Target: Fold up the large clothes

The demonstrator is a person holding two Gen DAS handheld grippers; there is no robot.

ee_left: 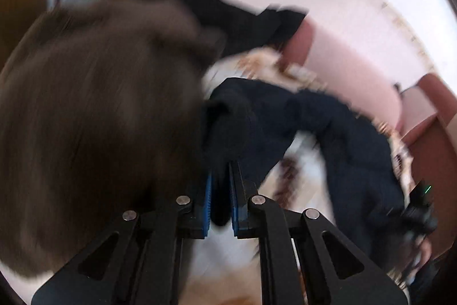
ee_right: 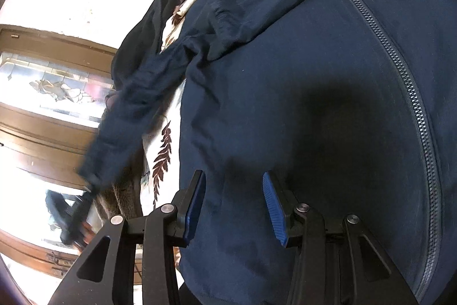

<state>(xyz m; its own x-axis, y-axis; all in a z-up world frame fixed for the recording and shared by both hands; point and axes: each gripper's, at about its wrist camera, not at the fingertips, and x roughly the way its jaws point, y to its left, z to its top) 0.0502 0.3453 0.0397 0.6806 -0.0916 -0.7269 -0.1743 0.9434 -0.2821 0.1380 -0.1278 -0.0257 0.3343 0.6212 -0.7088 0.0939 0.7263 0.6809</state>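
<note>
A navy zip-up jacket [ee_right: 285, 76] lies spread on a white leaf-print sheet [ee_right: 165, 150], its zipper [ee_right: 400, 70] running down the right side. My right gripper [ee_right: 234, 176] rests over the jacket's body, jaws apart, with nothing pinched between the blue pads. One sleeve [ee_right: 137, 93] stretches away to the lower left, where my left gripper [ee_right: 72, 216] holds its end. In the blurred left wrist view, my left gripper [ee_left: 220, 176] is shut on the dark sleeve end, and the jacket [ee_left: 342, 127] trails off towards my right gripper [ee_left: 420, 207].
A brown fuzzy cloth [ee_left: 85, 119] fills the left side, close to my left gripper. A black garment [ee_left: 228, 13] lies beyond it. Pink cushions [ee_left: 357, 67] border the sheet [ee_left: 302, 162]. A wood-framed glass door [ee_right: 42, 116] stands past the sleeve.
</note>
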